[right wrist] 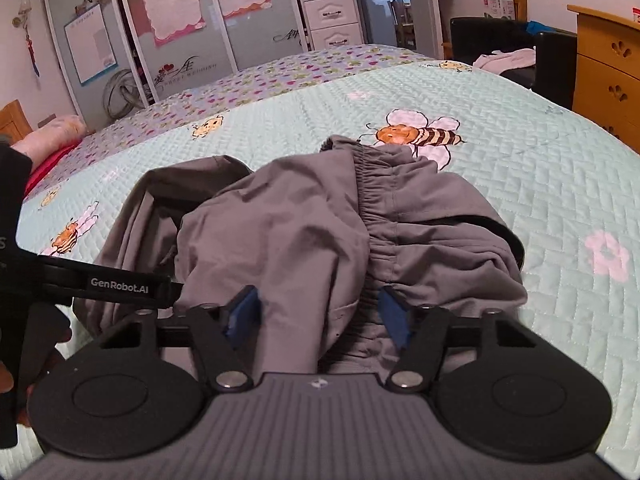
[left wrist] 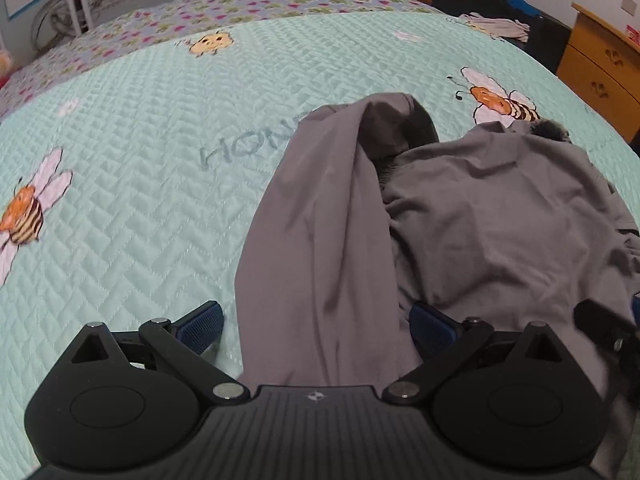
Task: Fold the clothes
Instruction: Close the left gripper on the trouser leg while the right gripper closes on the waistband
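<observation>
Grey trousers [left wrist: 480,216] lie crumpled on a mint quilted bedspread [left wrist: 140,200] printed with bees. One long trouser leg [left wrist: 320,240] runs between the wide-set jaws of my left gripper [left wrist: 316,328], and the left pad stands clear of the cloth. In the right wrist view the trousers [right wrist: 280,232] show their elastic waistband [right wrist: 372,184] at the far side. My right gripper [right wrist: 319,316] has its jaws about half closed around a bunched fold of the grey cloth, without a firm pinch. A black part of the left tool [right wrist: 120,280] reaches in from the left.
A wooden dresser [right wrist: 608,64] stands at the right of the bed. A black chair with pale clothes [right wrist: 508,60] is behind the far corner. A floral sheet [right wrist: 260,84] and a pink pillow [right wrist: 52,136] lie at the bed's far side, before wardrobe doors.
</observation>
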Motion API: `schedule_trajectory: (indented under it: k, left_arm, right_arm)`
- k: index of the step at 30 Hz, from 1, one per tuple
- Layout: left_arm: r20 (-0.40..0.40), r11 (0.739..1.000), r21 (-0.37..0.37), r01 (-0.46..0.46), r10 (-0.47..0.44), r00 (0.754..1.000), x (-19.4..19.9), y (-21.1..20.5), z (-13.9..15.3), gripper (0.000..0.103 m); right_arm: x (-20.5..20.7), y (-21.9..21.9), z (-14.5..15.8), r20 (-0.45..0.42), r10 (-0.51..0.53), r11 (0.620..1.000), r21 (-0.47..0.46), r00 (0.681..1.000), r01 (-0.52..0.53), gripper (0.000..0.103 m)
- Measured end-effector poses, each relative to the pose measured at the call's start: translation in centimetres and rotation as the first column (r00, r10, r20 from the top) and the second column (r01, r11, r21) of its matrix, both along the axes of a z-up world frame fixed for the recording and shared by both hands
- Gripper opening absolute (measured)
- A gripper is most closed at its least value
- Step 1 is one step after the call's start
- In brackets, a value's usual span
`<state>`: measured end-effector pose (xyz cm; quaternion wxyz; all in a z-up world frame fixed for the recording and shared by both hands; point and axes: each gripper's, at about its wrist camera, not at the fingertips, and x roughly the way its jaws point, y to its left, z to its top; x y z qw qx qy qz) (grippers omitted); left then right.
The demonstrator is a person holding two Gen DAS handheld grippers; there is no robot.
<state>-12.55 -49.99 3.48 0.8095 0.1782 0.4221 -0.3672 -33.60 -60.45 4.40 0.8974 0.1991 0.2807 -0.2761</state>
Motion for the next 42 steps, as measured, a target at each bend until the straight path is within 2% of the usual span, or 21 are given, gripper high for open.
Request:
schedule_trajectory:
  k: [1,2,3,4,5,6,8,11,13,15,19,22,25,30,35,37,39,40,42]
  left_arm:
    - [0.000,1.000,-0.007,0.006,-0.006,1.000,0.1,0.0,0.1,0.085]
    - [-0.019,1.000,-0.019,0.007,-0.008,1.000,0.1,0.2,0.2,0.079]
    - [-0.038,0.999,-0.031,0.008,-0.009,0.999,0.1,0.3,0.4,0.065]
    - [-0.038,0.999,-0.035,0.016,-0.017,0.999,-0.1,0.4,0.6,0.045]
    - [-0.025,0.999,-0.026,0.023,-0.024,0.999,-0.4,0.4,0.8,0.034]
    - [-0.015,0.999,-0.022,0.027,-0.027,1.000,-0.7,0.6,1.1,0.026]
    - [-0.006,0.999,-0.034,0.030,-0.030,1.000,-1.3,1.1,1.7,0.019]
    - [0.052,0.997,-0.050,0.059,-0.056,0.997,-2.7,2.3,3.4,0.016]
    - [0.114,0.994,-0.072,0.081,-0.073,0.991,-3.7,3.6,4.9,0.014]
    - [0.151,0.991,-0.101,0.082,-0.066,0.986,-4.4,5.1,6.7,0.014]
    - [0.173,0.981,-0.189,0.039,-0.006,0.985,-4.8,9.3,11.0,0.013]
    - [0.207,0.962,-0.273,0.019,0.040,0.978,-5.0,12.7,15.4,0.013]
    - [0.208,0.939,-0.343,0.017,0.058,0.976,-5.2,16.2,19.9,0.013]
    - [0.220,0.916,-0.400,0.039,0.055,0.974,-6.2,21.4,26.2,0.013]
    - [0.302,0.880,-0.471,0.055,0.102,0.948,-7.5,27.0,32.1,0.013]
    - [0.307,0.876,-0.480,0.047,0.118,0.944,-7.5,28.8,33.8,0.013]
    - [0.292,0.880,-0.473,0.040,0.114,0.950,-7.3,30.0,34.7,0.013]
    - [0.282,0.885,-0.464,0.036,0.110,0.953,-7.2,30.5,35.0,0.014]
    - [0.279,0.903,-0.429,0.032,0.099,0.955,-7.2,31.4,33.5,0.014]
  right_arm:
    - [-0.1,0.0,-0.1,0.002,-0.004,1.000,-0.007,1.000,0.004,0.037]
    - [-0.4,-0.1,-0.1,0.014,0.001,1.000,-0.007,1.000,-0.001,0.025]
    - [-0.8,-0.3,-0.2,0.039,0.016,1.000,0.010,0.999,-0.016,0.002]
    - [-1.1,-0.4,-0.2,0.067,0.026,0.999,0.035,0.997,-0.028,0.002]
    - [-1.4,-0.3,-0.1,0.084,0.025,0.999,0.042,0.996,-0.029,0.002]
    - [-1.7,0.0,0.1,0.094,0.027,0.999,0.032,0.995,-0.030,0.002]
    - [-2.3,0.9,0.8,0.136,0.046,0.999,0.005,0.990,-0.047,0.001]
    - [-3.3,2.7,2.3,0.182,0.085,0.995,-0.067,0.980,-0.074,0.001]
    - [-3.9,4.3,3.6,0.174,0.104,0.986,-0.148,0.979,-0.079,0.001]
    - [-4.7,6.1,5.0,0.154,0.117,0.967,-0.244,0.981,-0.077,0.001]
    - [-6.4,9.1,8.7,0.112,0.137,0.912,-0.403,0.984,-0.081,0.001]
    - [-7.5,11.0,12.7,0.082,0.134,0.854,-0.514,0.988,-0.073,0.001]
    - [-8.5,13.0,17.9,0.089,0.122,0.791,-0.610,0.988,-0.043,0.000]
    - [-9.0,16.2,25.8,0.103,0.133,0.682,-0.731,0.986,-0.016,0.000]
    - [-8.3,20.4,32.1,0.116,0.186,0.579,-0.816,0.976,-0.013,0.000]
    - [-7.7,22.4,34.1,0.127,0.222,0.538,-0.843,0.967,-0.013,0.000]
    - [-6.4,23.9,36.1,0.129,0.252,0.535,-0.844,0.959,-0.027,0.000]
    - [-5.5,24.4,36.9,0.121,0.267,0.549,-0.835,0.956,-0.048,0.000]
    - [-3.7,25.3,37.9,0.090,0.302,0.589,-0.801,0.949,-0.112,0.000]
